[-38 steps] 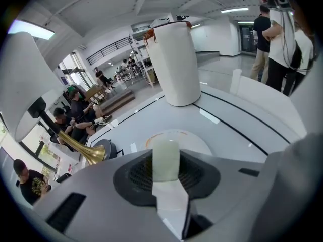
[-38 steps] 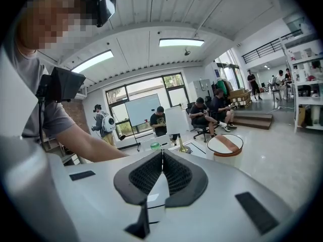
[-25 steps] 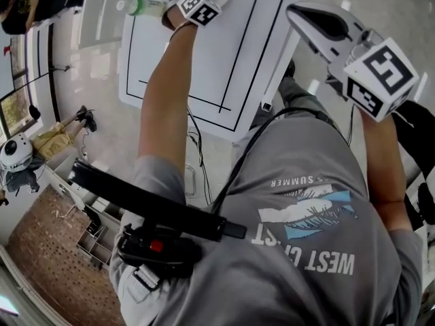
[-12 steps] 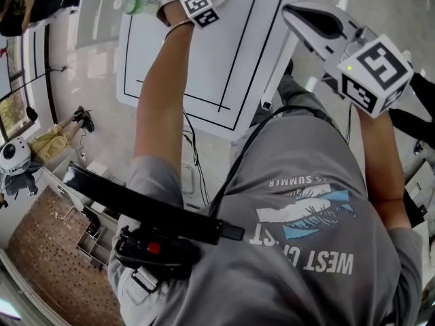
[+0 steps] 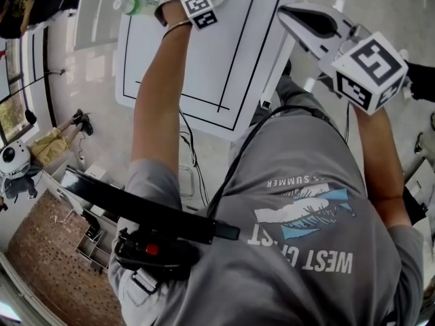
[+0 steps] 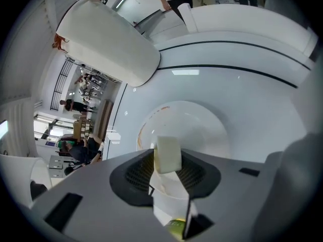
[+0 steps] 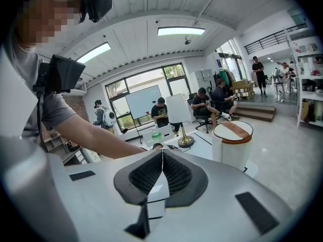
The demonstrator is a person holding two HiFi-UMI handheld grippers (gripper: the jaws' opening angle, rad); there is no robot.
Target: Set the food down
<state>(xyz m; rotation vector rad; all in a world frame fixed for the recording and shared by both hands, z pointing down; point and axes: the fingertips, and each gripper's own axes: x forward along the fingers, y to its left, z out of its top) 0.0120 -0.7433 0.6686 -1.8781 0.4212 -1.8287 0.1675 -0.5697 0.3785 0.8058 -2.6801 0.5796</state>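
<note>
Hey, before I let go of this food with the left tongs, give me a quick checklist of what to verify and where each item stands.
1. Grip: ok. The left tongs are closed on the pale food block.
2. Target: ok. The white plate lies straight ahead of the tips.
3. Landing spot: ok. That part of the plate is bare.
4. Block touching the plate: cannot tell.
5. Right tongs: ok. Shut, empty, held off to the side of the table.
</note>
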